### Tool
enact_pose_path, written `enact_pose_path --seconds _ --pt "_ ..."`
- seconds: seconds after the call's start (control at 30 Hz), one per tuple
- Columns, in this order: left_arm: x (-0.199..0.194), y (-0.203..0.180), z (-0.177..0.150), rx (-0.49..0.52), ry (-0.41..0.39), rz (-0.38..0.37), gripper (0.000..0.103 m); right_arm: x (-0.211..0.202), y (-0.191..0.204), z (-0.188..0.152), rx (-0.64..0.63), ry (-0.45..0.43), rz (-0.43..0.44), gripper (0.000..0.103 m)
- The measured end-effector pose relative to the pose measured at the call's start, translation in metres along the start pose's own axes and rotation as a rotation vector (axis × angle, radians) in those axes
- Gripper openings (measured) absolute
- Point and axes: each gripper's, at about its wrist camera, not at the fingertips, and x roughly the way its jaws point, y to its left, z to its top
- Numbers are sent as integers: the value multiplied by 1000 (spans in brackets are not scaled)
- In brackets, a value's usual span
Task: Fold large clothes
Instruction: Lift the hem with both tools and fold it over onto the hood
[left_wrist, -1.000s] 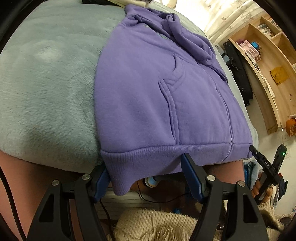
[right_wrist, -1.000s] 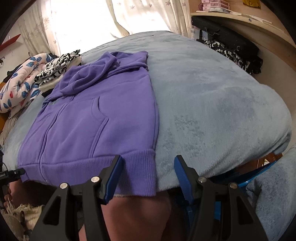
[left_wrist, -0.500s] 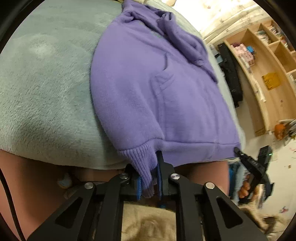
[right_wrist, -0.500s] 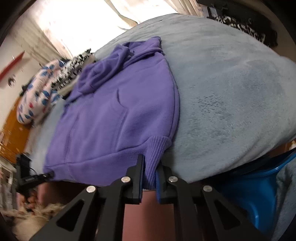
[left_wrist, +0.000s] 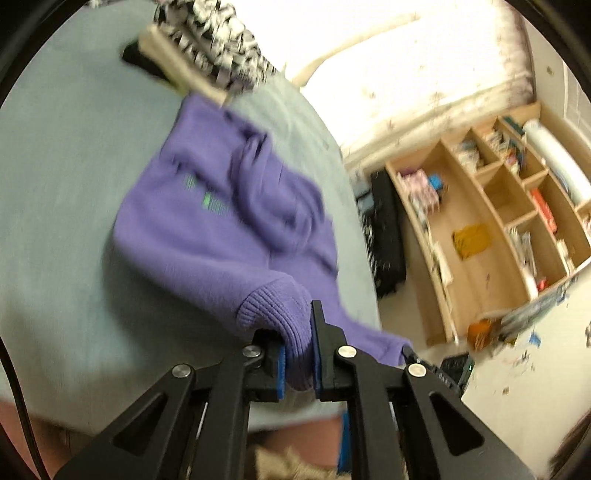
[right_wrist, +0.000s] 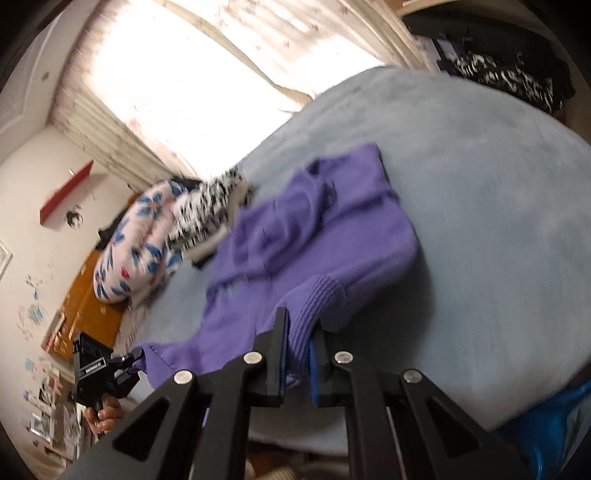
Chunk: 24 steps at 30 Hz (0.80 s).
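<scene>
Left wrist view: the left gripper (left_wrist: 298, 354) has its black fingers (left_wrist: 325, 354) with blue pads pressed together on the ribbed knit hem corner of the purple hoodie (left_wrist: 207, 240).
Right wrist view: the right gripper (right_wrist: 298, 363) is clamped the same way on the other ribbed hem corner; a thick fold of cuff-like knit bulges up between the two pads.
Hoodie position: it lies on the bed (left_wrist: 55, 184), its hem edge raised off the surface at both corners and sagging in a soft curve between the grippers, its hood end flat on the bed farther away.
Hoodie material: soft fleece, matte, with a rumpled hood (right_wrist: 295, 218) bunched near the middle and a small green print (left_wrist: 207, 201) on the chest; the ribbing shows close parallel ridges.
Bed surface: a plush, pale blue-grey blanket, short-piled and smooth.
Other cloth: a black-and-white patterned stack (left_wrist: 218, 48) sits at the hoodie's far end, touching or just beside it; motion blur hides which. A puffy floral quilt (right_wrist: 136, 243) with blue petals lies beyond it.
Shelving: pale wooden shelves (left_wrist: 509, 206) with boxy compartments stand past the bed, holding small boxes and a mustard cloth (left_wrist: 472, 240).
Window: bright, with a thin patterned curtain (right_wrist: 122, 144).
</scene>
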Motion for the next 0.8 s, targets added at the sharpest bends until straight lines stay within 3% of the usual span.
enact_pose_path --seconds 0.2,0.37,0.5,0.6,0.63,0.7,0.77,0.8 --pt "24 -12 87 24 -53 46 8 39 5 81 37 -50 -4 8" --pt "74 -13 161 62 -49 111 8 110 12 150 17 -37 -49 8" --pt "128 18 209 1 -27 144 10 181 -2 184 27 11 -96 12" --pt "169 53 227 -45 46 231 16 231 -19 189 54 92 -136 14" --pt "178 63 229 -58 69 254 20 245 -26 189 64 122 -142 17" --pt "188 82 231 -81 100 294 24 257 -34 188 57 151 -155 34" --pt "191 95 234 -111 138 258 32 256 -37 188 39 143 -149 46" --pt "190 98 235 -117 143 236 43 253 -38 189 20 134 -157 49"
